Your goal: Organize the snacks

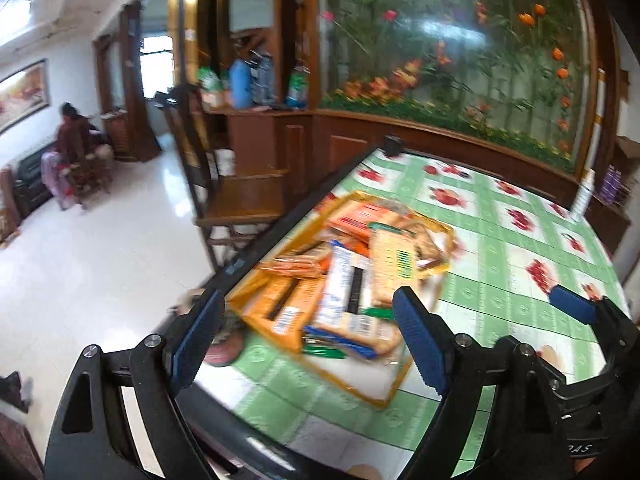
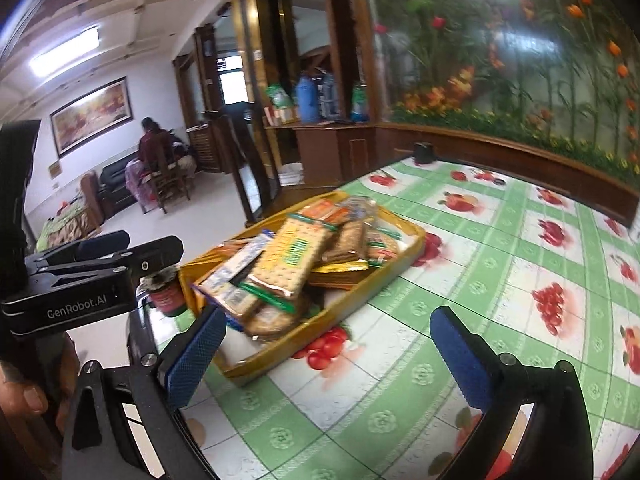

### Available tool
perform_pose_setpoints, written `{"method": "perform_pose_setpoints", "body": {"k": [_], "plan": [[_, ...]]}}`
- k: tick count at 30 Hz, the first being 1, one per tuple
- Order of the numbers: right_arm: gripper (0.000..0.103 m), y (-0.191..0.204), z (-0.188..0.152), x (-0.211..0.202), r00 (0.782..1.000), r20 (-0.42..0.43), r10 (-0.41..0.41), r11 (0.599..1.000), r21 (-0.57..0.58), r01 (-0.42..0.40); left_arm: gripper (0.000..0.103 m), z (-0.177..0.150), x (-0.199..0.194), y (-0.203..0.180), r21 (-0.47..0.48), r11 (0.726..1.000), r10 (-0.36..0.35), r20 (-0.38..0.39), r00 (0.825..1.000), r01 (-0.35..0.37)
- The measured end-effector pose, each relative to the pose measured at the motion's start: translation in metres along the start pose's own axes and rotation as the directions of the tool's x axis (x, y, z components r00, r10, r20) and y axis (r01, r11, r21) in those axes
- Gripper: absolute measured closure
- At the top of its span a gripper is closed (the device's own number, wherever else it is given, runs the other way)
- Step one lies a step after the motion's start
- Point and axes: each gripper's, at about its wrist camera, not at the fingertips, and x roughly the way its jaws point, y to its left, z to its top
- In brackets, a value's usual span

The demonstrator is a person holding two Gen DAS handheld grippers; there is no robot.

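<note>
Both the left gripper [image 1: 308,340] and right gripper [image 2: 328,356] hang released, empty, above the desk [image 2: 500,264] near the yellow tray [image 2: 412,236] heaped with cracker packets [image 2: 288,260].

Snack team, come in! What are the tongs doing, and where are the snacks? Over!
Left tongs open, empty. Right tongs open, empty. Snack packets piled in yellow tray on table, untouched. Small red jar beside tray's near-left corner.

Snack packets [image 2: 288,264] heaped in yellow tray [image 2: 404,256] near table edge.
</note>
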Motion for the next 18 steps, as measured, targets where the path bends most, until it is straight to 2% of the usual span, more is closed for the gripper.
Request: {"method": "perform_pose_setpoints", "body": {"k": [4, 18], "plan": [[0.000, 0.012, 0.001, -0.001, 1.000, 0.013, 0.021, 0.999, -0.050, -0.021, 0.016, -0.003, -0.008, 0.012, -0.029, 1.000, 0.001, 0.030, 1.000, 0.000], [0.000, 0.033, 0.002, -0.004, 0.998, 0.045, 0.045, 0.992, -0.123, -0.040, 0.016, -0.022, -0.014, 0.027, -0.008, 0.998, 0.056, 0.008, 0.998, -0.056]]}}
